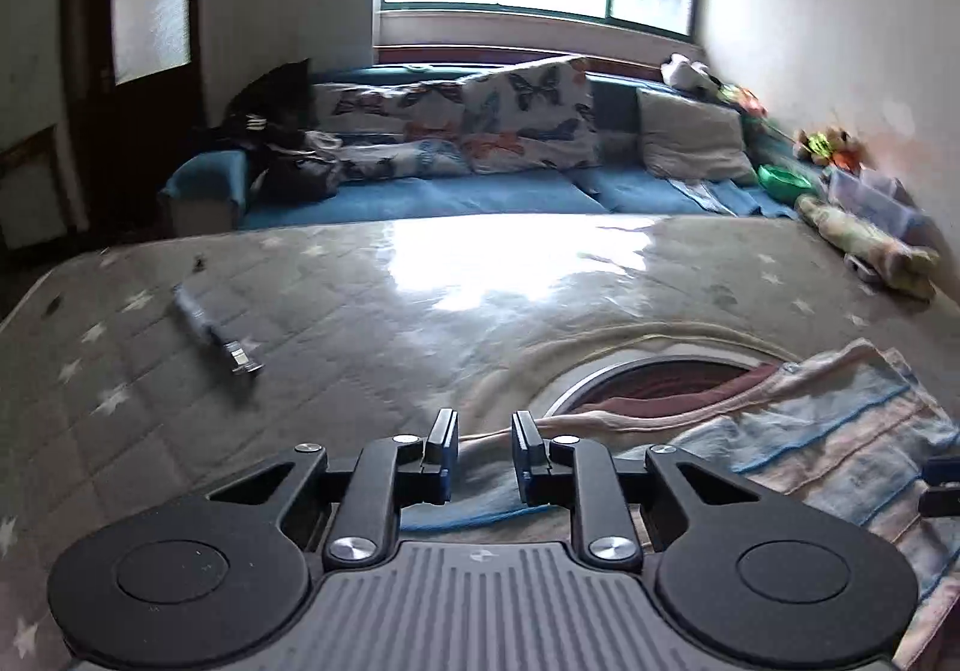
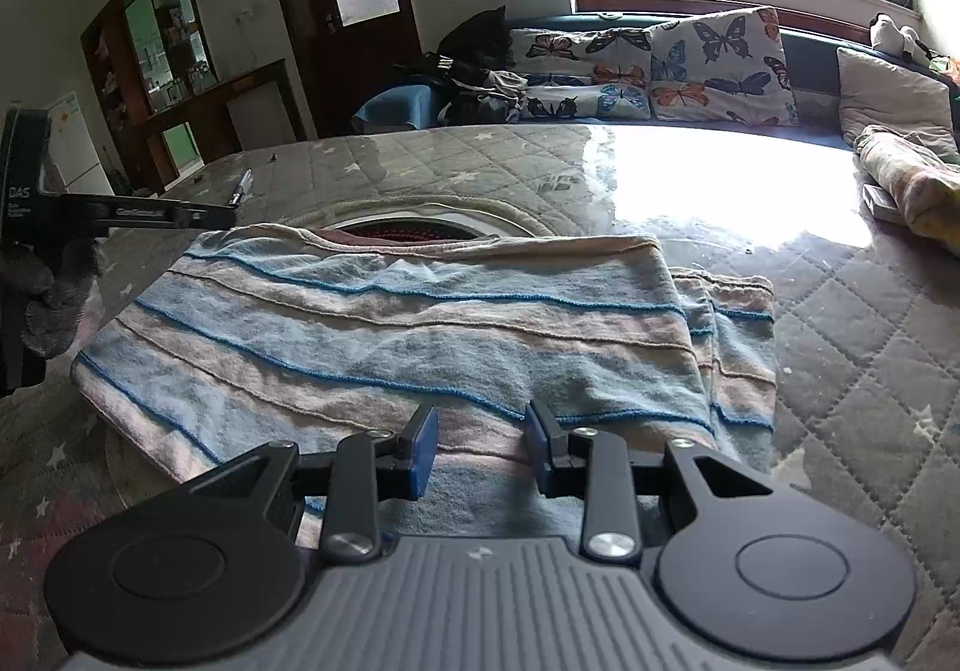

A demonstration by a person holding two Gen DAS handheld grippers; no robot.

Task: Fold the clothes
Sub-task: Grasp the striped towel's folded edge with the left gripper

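Gloved fingers (image 2: pixel 51 281) of your left hand show at nine o'clock in the right wrist view, wrapped around the black body of the left gripper (image 1: pixel 483 452), whose thin arm reaches toward the centre above the table. From that gripper's own camera, its jaws stand a little apart over the near left edge of the striped garment (image 2: pixel 420 323), and nothing is pinched between the pads, so it reads as released. At ten o'clock from those jaws a pen (image 1: pixel 213 332) lies on the quilted star-print cover (image 1: pixel 120 371), well apart from the cloth. The garment, pale blue and pink with thin blue lines, lies folded flat in the middle of the cover, its far edge just beside a round opening (image 2: pixel 414 227) at twelve o'clock, where dark red material shows. Your right gripper (image 2: pixel 480 446) sits at six o'clock over the garment's near edge, jaws parted with the cloth lying under and between them; the pads do not press on it, so it too is released. A narrower folded layer of the same cloth sticks out at three o'clock. At two o'clock, a rolled pale bundle (image 2: pixel 912 179) rests near the cover's far right edge.
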